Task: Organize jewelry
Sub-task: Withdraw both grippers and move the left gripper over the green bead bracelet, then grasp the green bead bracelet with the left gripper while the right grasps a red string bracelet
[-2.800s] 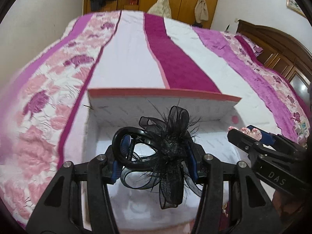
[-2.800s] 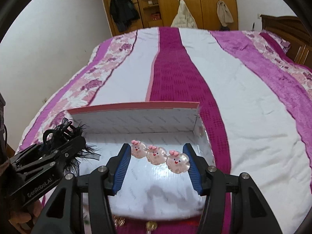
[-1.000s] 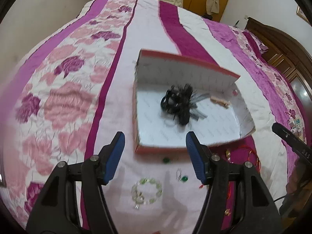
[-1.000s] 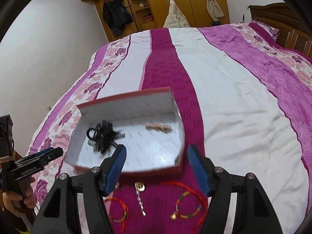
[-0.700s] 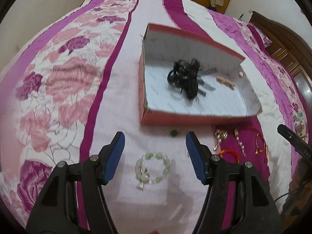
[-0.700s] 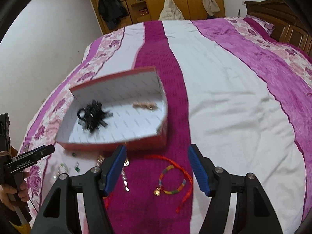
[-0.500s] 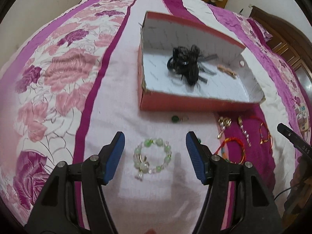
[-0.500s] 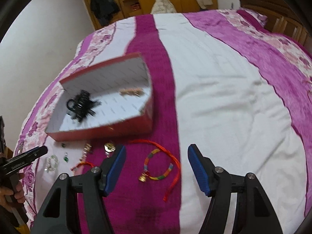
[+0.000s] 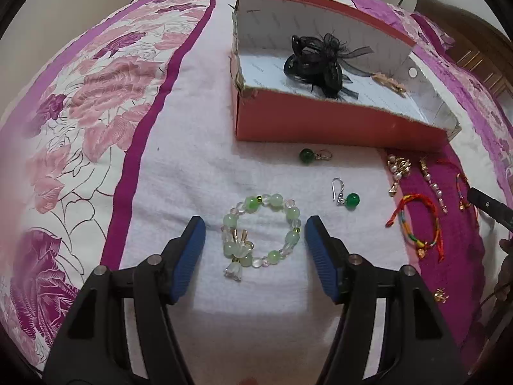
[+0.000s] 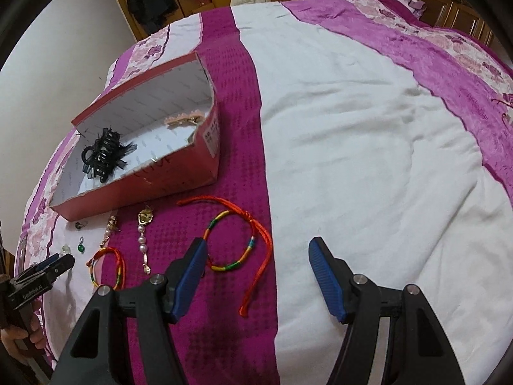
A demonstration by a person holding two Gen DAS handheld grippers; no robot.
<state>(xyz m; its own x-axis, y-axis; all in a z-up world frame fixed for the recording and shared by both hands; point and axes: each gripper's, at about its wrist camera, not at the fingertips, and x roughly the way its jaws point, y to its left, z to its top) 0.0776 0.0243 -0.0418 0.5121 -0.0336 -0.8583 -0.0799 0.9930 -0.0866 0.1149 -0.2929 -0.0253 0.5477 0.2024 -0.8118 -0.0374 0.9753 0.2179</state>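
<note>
Right now your left gripper [image 9: 255,229] hangs over the bed [image 9: 179,160] with its fingers [image 9: 189,253] spread wide, the green bead bracelet [image 9: 263,234] lying between them, untouched. At 1 o'clock from the bracelet sits a green-bead earring [image 9: 348,195], and a second one [image 9: 312,155] lies further up, just beside the red box [image 9: 336,125]. Inside the box rest the black hair claw [image 9: 317,61] and, at its 3 o'clock, a pink hair clip [image 9: 389,83]. Your right gripper [image 10: 256,263] is also open and empty; the rainbow cord bracelet [image 10: 234,240] lies beside its left finger [image 10: 189,276]. A smaller cord bracelet [image 10: 107,269] sits at 9 o'clock.
</note>
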